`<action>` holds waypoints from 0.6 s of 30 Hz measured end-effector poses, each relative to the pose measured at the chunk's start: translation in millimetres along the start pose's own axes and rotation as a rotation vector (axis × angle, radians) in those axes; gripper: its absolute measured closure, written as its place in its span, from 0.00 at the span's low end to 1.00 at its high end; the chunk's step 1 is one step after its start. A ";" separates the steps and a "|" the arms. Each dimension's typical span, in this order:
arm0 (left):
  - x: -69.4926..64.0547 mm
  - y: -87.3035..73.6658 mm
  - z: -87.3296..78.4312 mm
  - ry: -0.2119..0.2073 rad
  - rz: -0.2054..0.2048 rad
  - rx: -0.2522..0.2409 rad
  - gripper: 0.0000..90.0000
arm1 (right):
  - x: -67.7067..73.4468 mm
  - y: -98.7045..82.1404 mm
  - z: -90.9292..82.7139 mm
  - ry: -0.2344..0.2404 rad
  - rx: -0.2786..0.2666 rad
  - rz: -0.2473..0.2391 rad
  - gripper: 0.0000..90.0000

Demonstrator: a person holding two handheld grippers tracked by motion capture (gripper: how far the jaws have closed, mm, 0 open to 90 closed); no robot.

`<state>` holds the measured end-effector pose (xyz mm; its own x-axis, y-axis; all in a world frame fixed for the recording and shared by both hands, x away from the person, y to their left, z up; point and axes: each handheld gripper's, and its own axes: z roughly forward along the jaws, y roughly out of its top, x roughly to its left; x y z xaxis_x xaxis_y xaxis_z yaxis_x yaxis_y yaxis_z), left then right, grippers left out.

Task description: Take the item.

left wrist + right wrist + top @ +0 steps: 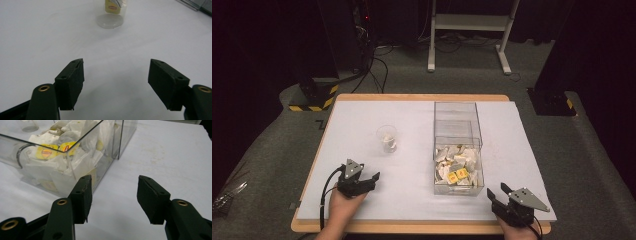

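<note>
On the white rectangular tabletop [412,165] with a wooden edge, a clear rectangular plastic bin [458,150] stands right of centre, its near compartment holding white paper tea bags with yellow tags [457,167]. A small clear plastic cup [387,138] containing one tea bag stands left of the bin, well apart. The left gripper [373,179] rests near the front edge, jaws apart, nothing between them. The right gripper [497,192] sits beside the bin's near right corner, jaws apart, empty.

one clear cup [387,138], one clear box [457,150] of many tea bags [457,167], two grippers.
</note>
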<state>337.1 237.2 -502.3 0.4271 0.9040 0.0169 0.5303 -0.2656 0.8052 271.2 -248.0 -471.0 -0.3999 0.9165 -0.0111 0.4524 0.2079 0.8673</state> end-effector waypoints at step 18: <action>1.6 -0.5 2.7 -0.025 -0.009 0.008 0.16 | 14.0 3.1 2.8 0.055 -0.004 -0.010 0.46</action>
<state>339.5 237.9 -504.3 0.4406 0.8977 -0.0055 0.5403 -0.2603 0.8002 269.2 -233.6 -469.8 -0.4472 0.8944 0.0072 0.4447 0.2153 0.8694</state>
